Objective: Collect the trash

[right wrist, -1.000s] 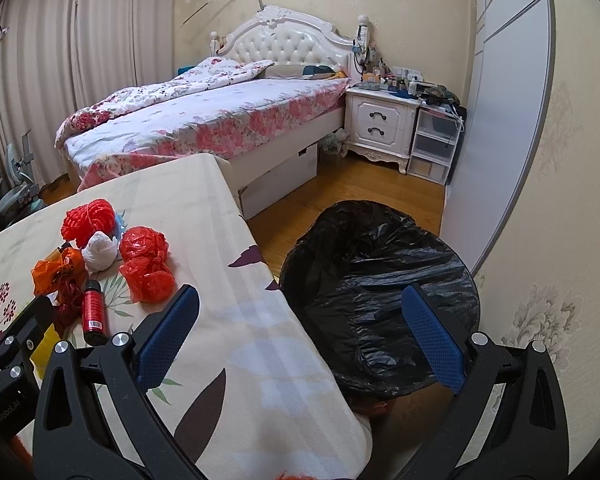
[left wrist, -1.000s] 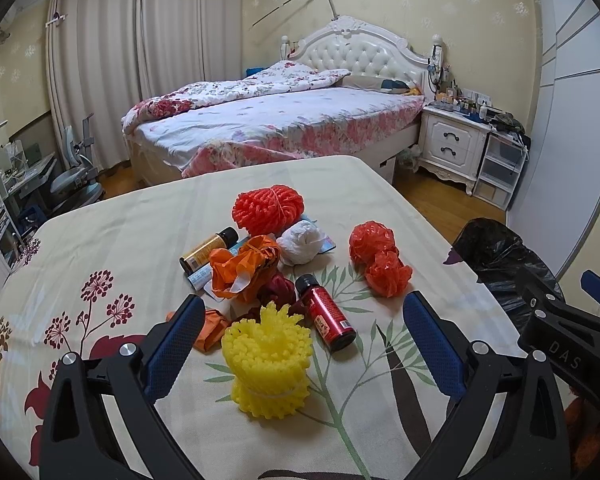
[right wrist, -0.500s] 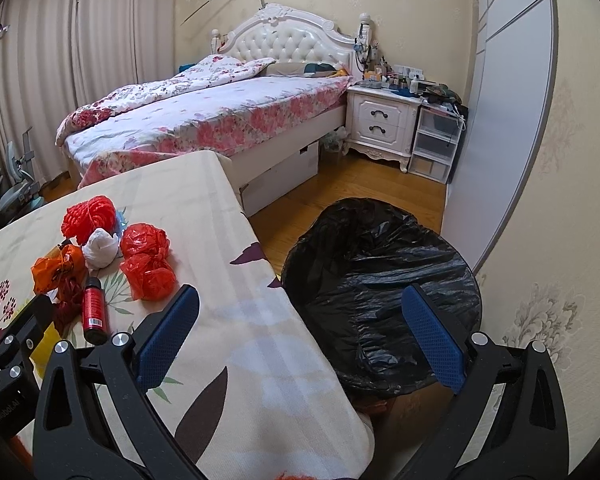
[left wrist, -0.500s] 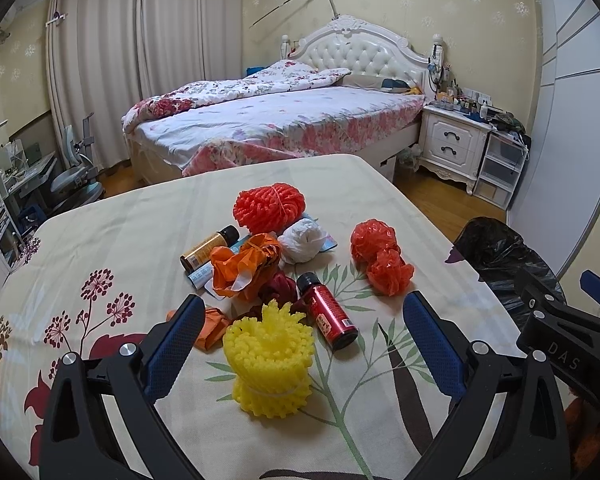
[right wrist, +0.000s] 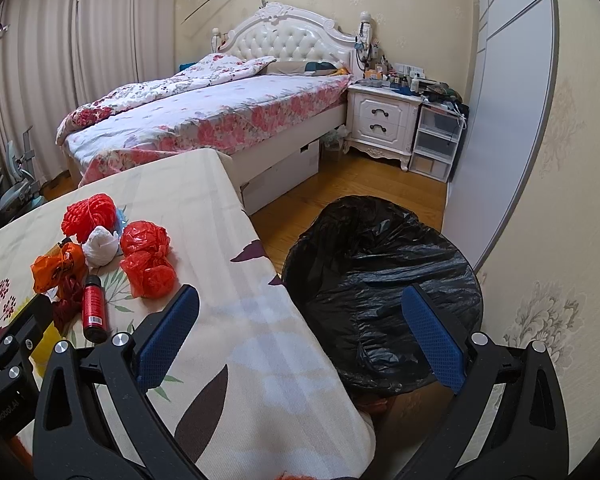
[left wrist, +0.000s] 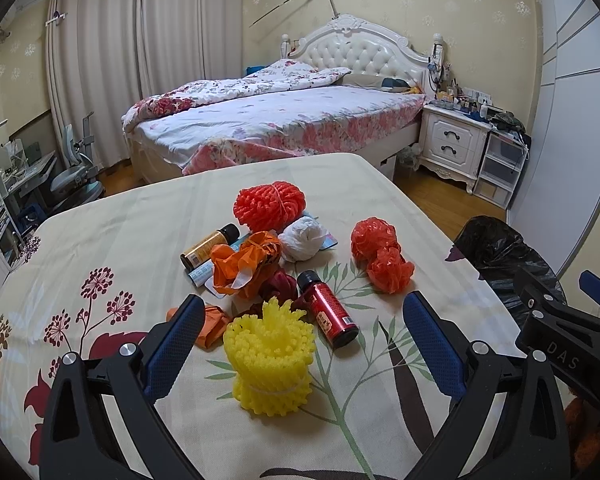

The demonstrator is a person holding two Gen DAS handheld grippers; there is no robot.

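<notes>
A pile of trash lies on the cloth-covered table (left wrist: 112, 240): a yellow foam net (left wrist: 270, 364), a red bottle (left wrist: 327, 310), a brown bottle (left wrist: 208, 246), orange wrappers (left wrist: 246, 262), a white wad (left wrist: 302, 238), a red foam net (left wrist: 269, 206) and two red plastic balls (left wrist: 382, 254). My left gripper (left wrist: 304, 340) is open and empty, with the yellow net between its fingers, just beyond the tips. My right gripper (right wrist: 300, 328) is open and empty above the table edge, beside the black-lined trash bin (right wrist: 384, 276). The red bottle (right wrist: 93, 306) and red balls (right wrist: 148, 258) show left of it.
The bin stands on the wooden floor just off the table's right edge (right wrist: 268, 264). A bed (left wrist: 276, 120) and a white nightstand (left wrist: 452, 144) are beyond the table. A wardrobe wall (right wrist: 500, 100) is to the right. Desk and chairs (left wrist: 68, 176) stand far left.
Both views have shifted very slightly; the left gripper has edged a touch closer to the yellow foam net. Both grippers stay open and nothing was taken hold of.
</notes>
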